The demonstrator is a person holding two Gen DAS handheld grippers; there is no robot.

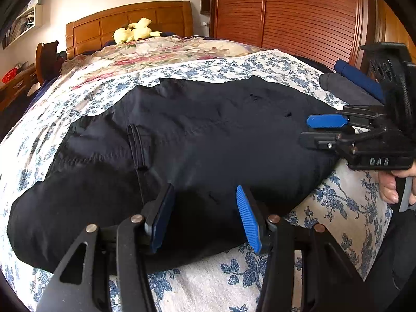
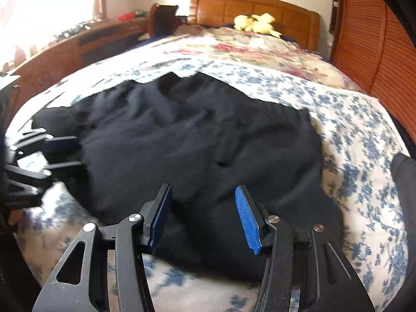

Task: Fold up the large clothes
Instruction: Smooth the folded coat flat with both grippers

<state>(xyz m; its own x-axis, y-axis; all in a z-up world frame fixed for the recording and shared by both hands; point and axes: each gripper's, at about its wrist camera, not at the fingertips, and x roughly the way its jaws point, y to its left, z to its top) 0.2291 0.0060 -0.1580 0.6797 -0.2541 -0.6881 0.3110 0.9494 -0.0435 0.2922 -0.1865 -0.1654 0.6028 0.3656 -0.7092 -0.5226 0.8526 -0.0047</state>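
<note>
A large black garment (image 1: 197,140) lies spread and creased on the blue-flowered bed cover (image 1: 338,208), with a seam and pocket edge near its middle. My left gripper (image 1: 204,189) hovers over the garment's near edge, jaws open, nothing between the blue pads. My right gripper (image 1: 304,130) reaches in from the right over the garment's right end, also open and empty. In the right wrist view the same garment (image 2: 197,135) fills the middle; the right gripper (image 2: 202,189) stands open above its near edge, and the left gripper (image 2: 78,152) shows at the left edge, blurred.
A yellow plush toy (image 1: 135,32) sits by the wooden headboard (image 1: 130,20). Folded dark and blue clothes (image 1: 358,85) lie at the bed's right side. A louvred wooden wardrobe (image 1: 286,10) stands behind. A wooden desk (image 2: 65,49) runs along the left. A hand (image 1: 388,184) holds the right gripper.
</note>
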